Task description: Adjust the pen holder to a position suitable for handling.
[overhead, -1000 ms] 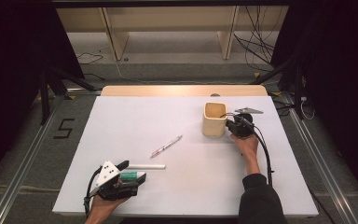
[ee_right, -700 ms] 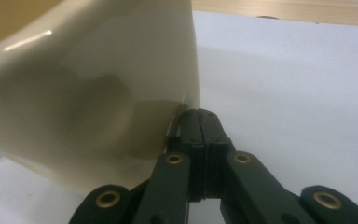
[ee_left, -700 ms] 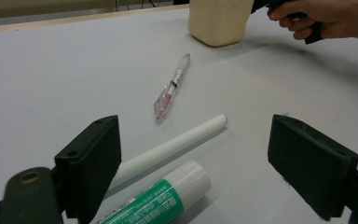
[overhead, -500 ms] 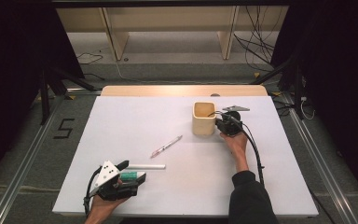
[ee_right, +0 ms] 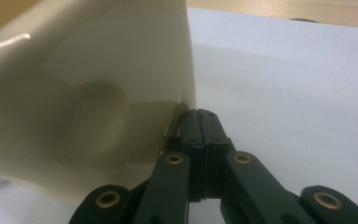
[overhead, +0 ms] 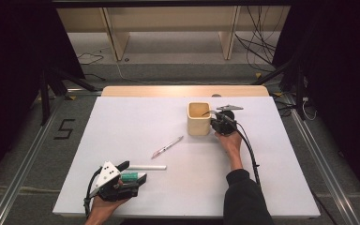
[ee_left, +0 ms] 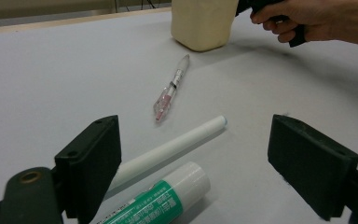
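Observation:
A cream square cup (overhead: 198, 119) stands on the white table (overhead: 122, 122) right of centre. My right gripper (overhead: 212, 123) is shut, and its tips touch the cup's right wall low down. In the right gripper view the closed jaws (ee_right: 198, 114) meet the cup (ee_right: 84, 84) at its corner edge with nothing between them. My left gripper (overhead: 133, 172) rests open at the front left. Between its jaws (ee_left: 198, 140) lie a green-and-white glue stick (ee_left: 163, 200) and a white tube (ee_left: 172, 147). A clear pink pen (overhead: 168, 146) lies in the middle of the table.
A wooden strip (overhead: 168, 90) runs along the table's far edge, with shelf legs and cables on the floor beyond. A black cable (overhead: 249, 150) trails from the right gripper along the forearm. The white sheet is bare at the left and the far right.
The right gripper has moved to the left, and the cup has slid left with it. The left gripper, glue stick, tube and pen have stayed where they were.

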`<state>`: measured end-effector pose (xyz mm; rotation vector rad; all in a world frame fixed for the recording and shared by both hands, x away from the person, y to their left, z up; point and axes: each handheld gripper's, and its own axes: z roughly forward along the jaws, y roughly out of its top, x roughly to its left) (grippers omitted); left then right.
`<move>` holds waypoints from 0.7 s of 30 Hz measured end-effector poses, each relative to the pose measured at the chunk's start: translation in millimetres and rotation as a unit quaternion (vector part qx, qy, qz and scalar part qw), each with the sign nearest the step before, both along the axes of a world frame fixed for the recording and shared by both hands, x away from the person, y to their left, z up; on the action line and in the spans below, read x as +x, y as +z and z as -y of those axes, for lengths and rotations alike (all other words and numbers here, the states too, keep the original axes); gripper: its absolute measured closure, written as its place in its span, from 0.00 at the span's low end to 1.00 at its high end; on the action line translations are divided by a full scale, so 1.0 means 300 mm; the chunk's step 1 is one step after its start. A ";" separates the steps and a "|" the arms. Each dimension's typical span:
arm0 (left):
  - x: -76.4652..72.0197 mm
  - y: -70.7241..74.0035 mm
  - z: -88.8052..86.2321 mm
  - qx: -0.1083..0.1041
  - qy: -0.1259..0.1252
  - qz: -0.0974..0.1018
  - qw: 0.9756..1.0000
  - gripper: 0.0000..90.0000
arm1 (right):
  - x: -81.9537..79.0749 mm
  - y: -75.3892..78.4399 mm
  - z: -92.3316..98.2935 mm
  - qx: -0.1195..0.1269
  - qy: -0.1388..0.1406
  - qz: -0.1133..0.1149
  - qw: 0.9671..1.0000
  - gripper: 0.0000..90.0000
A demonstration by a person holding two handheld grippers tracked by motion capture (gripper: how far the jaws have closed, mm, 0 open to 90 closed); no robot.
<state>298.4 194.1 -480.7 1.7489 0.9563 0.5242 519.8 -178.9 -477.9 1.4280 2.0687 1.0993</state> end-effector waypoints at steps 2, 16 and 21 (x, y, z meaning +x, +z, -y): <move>0.000 0.000 0.000 0.000 0.000 0.000 1.000 0.19 | 0.000 0.000 -0.003 0.000 0.000 -0.002 1.000 1.00; 0.001 0.002 -0.004 -0.001 0.000 0.001 1.000 0.19 | 0.012 0.000 -0.046 -0.004 0.006 -0.005 1.000 1.00; 0.001 0.002 -0.001 0.000 -0.001 0.001 1.000 0.19 | 0.012 0.000 -0.048 -0.004 0.008 -0.005 1.000 1.00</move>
